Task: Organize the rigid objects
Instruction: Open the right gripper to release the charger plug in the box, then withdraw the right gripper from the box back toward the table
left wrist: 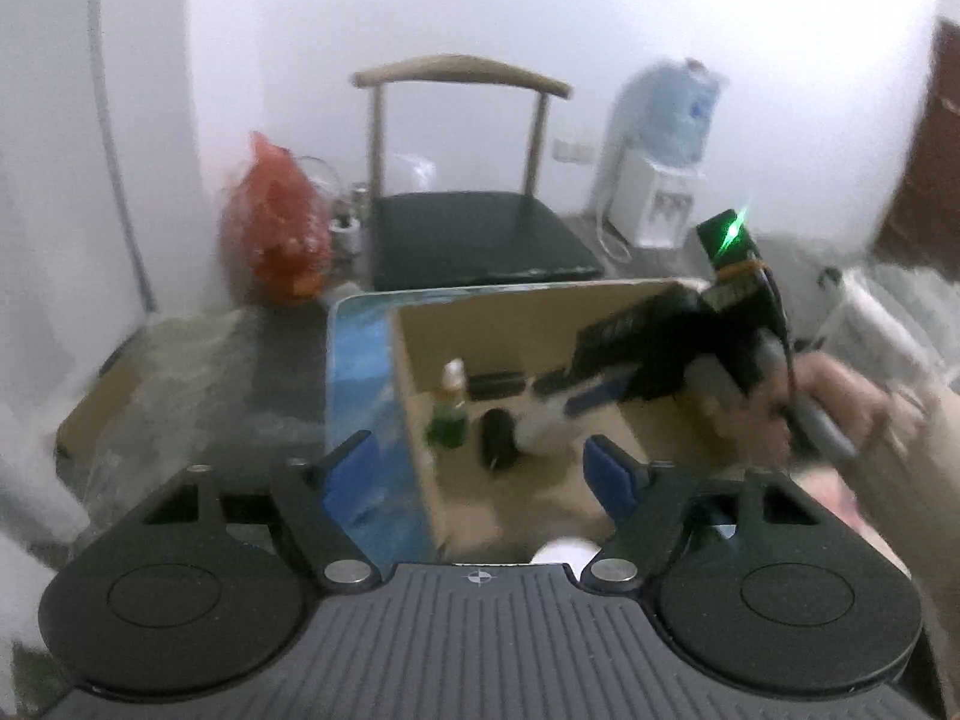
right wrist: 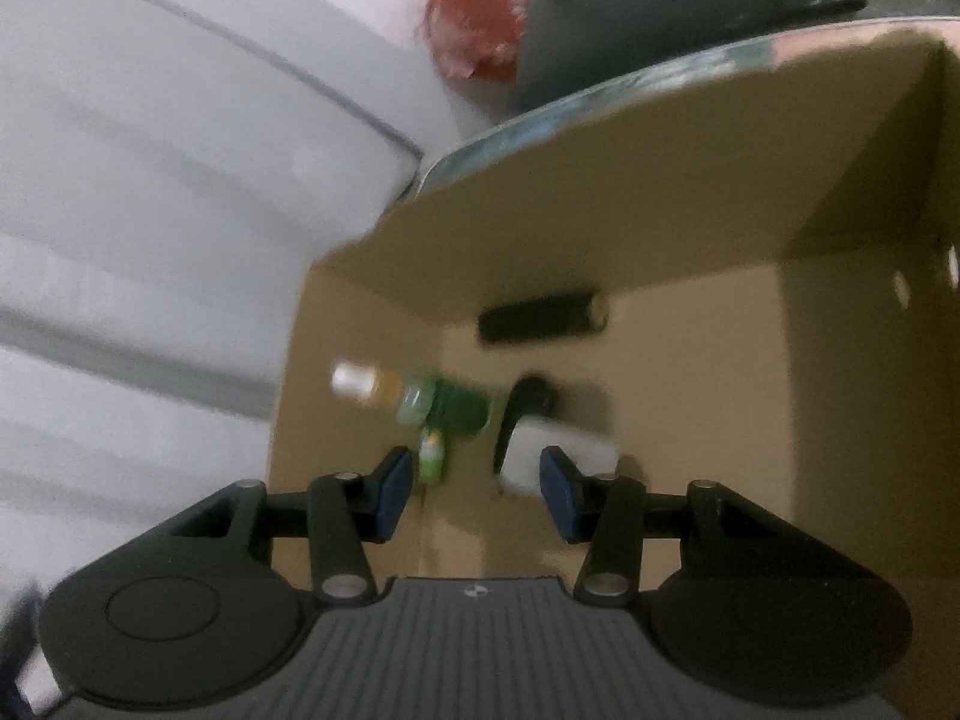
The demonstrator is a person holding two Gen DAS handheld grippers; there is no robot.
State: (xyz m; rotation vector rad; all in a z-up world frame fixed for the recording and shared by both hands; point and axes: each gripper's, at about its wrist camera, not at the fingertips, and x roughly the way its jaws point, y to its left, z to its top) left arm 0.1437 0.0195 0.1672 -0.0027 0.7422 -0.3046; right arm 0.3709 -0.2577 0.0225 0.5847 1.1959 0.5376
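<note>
Sitting inside the open cardboard box (left wrist: pixel 606 480) are the rigid items: a small green bottle (left wrist: pixel 449 414) with a white cap, a black cylinder (left wrist: pixel 498 438), a flat black bar (right wrist: pixel 540 315) against the far wall, and a white object (right wrist: pixel 558 456) I cannot identify through the blur. The left gripper (left wrist: pixel 480 468) hangs above the box's near left wall, jaws open and empty. The right gripper (right wrist: pixel 477 492) reaches down into the box, jaws parted with nothing pressed between them; the white object lies just beyond its right pad. These look light, stiff and likely smooth, so the bottle is best taken across its body, not the narrow cap.
</note>
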